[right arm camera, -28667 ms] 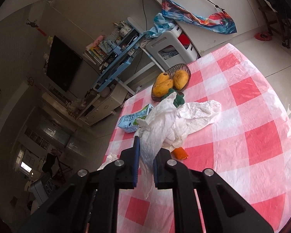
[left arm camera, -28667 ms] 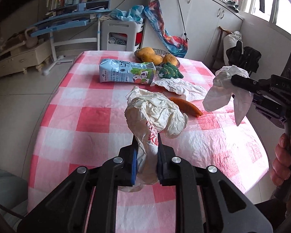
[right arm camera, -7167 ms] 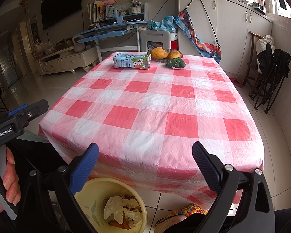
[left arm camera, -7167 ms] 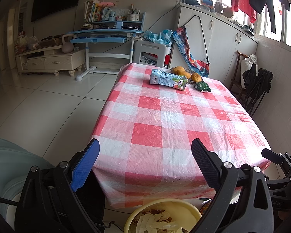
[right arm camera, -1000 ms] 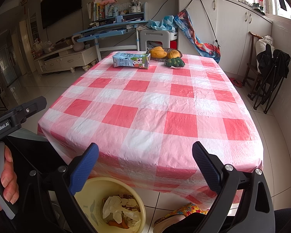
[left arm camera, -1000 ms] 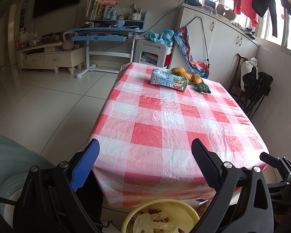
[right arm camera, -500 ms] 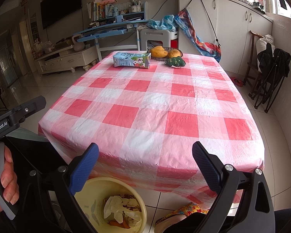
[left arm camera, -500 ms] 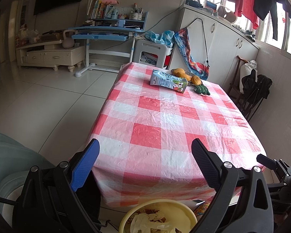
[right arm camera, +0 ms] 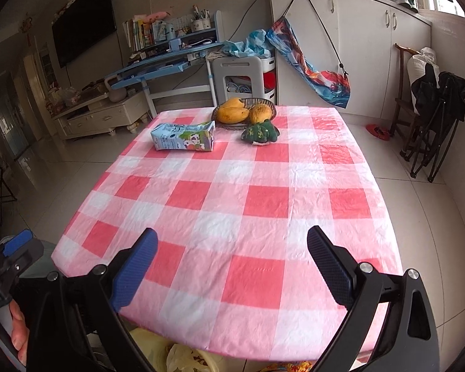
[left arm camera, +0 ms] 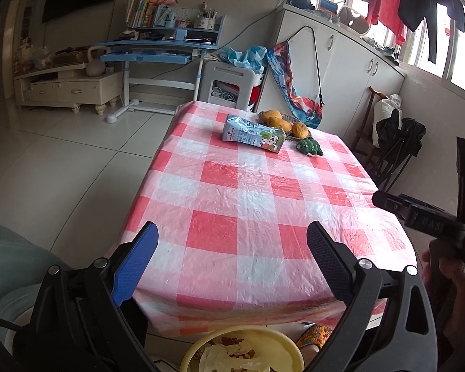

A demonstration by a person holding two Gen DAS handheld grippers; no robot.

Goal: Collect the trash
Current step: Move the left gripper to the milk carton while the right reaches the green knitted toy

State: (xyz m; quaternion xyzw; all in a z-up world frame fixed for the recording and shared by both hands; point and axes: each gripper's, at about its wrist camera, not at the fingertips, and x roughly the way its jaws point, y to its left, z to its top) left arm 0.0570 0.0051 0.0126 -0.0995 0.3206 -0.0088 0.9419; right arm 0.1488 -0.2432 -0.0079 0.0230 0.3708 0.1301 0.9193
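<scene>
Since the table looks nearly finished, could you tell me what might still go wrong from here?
1. The milk carton lies on its side at the far end; if it counts as trash, it may be missed, and it could leak if gripped.
2. It sits close to the mango basket and the green toy, so a wide-open right tool might knock them.
3. The yellow bin sits low under the table edge, so drops could miss.

On the worktop [right arm camera: 263, 201] lies one milk carton [right arm camera: 183, 137], one green plush toy [right arm camera: 260, 132] and one shallow basket [right arm camera: 265, 103] holding three yellow-orange fruits [right arm camera: 232, 114]. Below the near edge stands one yellow bin [left arm camera: 290, 345] with crumpled white trash [left arm camera: 229, 358] inside, its pieces too bunched to count. Two claws are in view, the left claw [left arm camera: 232, 262] and the right claw [right arm camera: 232, 262], each with two fingers.
</scene>
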